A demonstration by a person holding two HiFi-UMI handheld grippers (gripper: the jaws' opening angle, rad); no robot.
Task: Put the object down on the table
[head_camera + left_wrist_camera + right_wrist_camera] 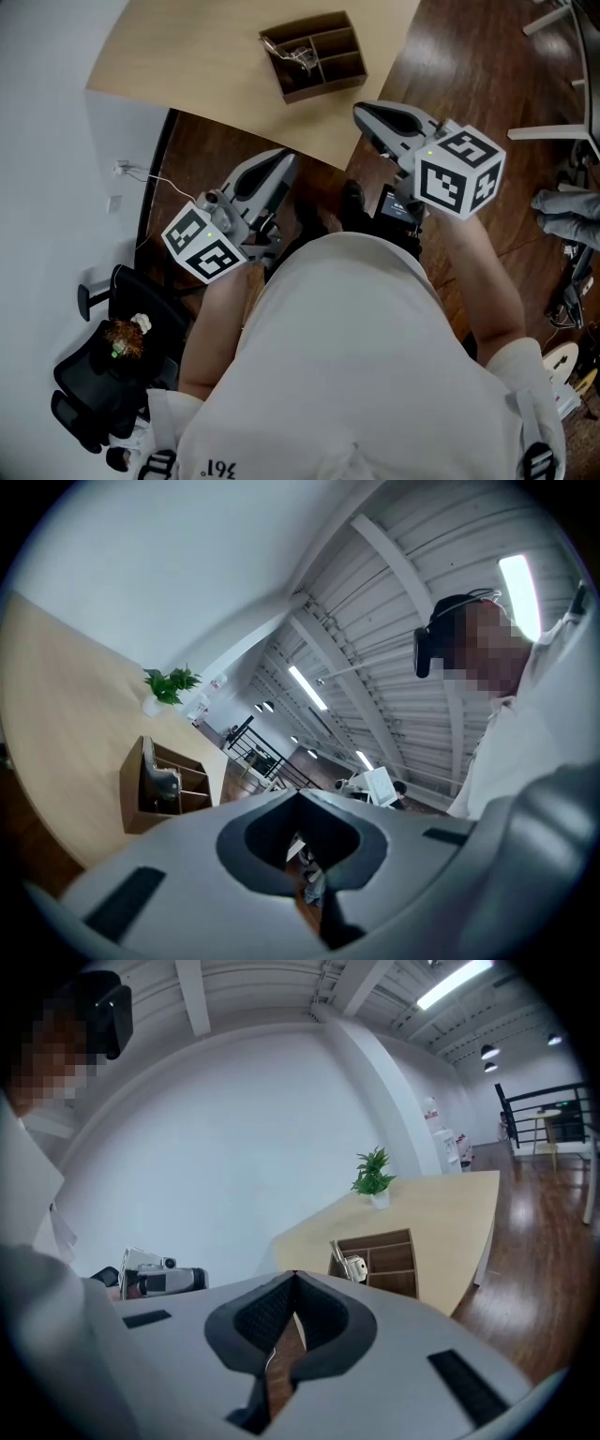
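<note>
**Head view**
- The person's shirt (356, 356) fills the lower frame.
- A black chair (94, 375) stands at lower left on the dark floor (211, 150).
- The left gripper (284, 161) is at centre left, over the floor, and points toward the top of the frame.
- The right gripper (364, 114) is at centre right. Its tip overlaps the table (187, 66) edge in the picture.
- Neither gripper touches the box (328, 82) or anything in it.

**Jaws**
- Left gripper view: the jaws are closed, tips together. Nothing is between them.
- Right gripper view: the jaws are closed, tips together. Nothing is between them.

**Table**
- The table occupies the top of the head view, left of centre.
- The box, brown and divided into compartments, rests on it at top centre, well apart from both grippers.
- The metal object (298, 54) lies inside the box, at its left end. Its type cannot be determined.
- Right gripper view: the object stands in the box's left compartment.
- A potted plant (373, 1176) stands on the table beyond the box, against the white wall.
</note>
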